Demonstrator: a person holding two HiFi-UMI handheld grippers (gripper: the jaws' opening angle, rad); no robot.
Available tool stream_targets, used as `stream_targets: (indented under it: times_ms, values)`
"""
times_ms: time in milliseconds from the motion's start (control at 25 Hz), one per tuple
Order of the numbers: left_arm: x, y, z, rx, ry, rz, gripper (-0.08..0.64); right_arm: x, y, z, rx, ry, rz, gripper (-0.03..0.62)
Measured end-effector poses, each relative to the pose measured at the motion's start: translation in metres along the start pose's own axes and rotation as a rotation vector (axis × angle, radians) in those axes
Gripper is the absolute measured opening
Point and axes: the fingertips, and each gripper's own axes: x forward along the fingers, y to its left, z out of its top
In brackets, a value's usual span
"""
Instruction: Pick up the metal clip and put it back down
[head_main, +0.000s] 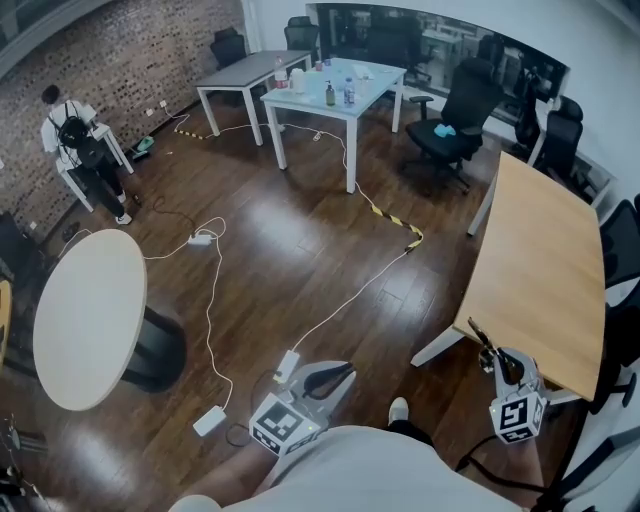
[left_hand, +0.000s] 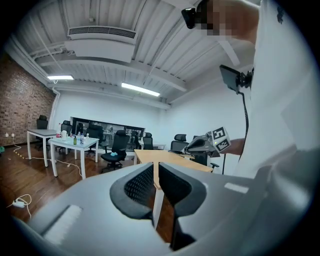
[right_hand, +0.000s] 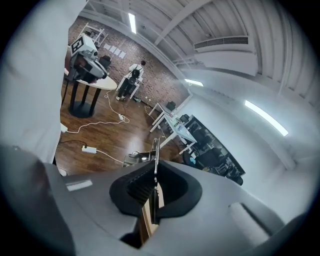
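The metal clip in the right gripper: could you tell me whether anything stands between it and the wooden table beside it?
Nothing visible does. The right gripper holds the metal clip at the near edge of the wooden table, and the head view shows nothing between them.

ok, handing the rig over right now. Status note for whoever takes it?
Left claw: open, nothing between the jaws.
Right claw: shut on the metal clip, which sticks up out of the jaws.
Clip is in the air by the near edge of the wooden table, not resting on anything.
Done: the pick-up.
Left: set the clip back down, probably on that table, then open the right claw.
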Motion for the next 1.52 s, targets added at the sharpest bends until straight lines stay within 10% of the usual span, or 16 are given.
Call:
stream_targets:
  times_ms: [680,1520]
  values:
    - [0.101,0.000,0.037,0.000,0.025,0.133,0.023,0.207,-0.061,-0.214,-0.063,0.196,0.100,0.005]
    - [0.138,-0.010,0.050,0.040,0.092,0.170,0.023,0.264,-0.019,-0.274,0.015,0.177,0.141,0.041]
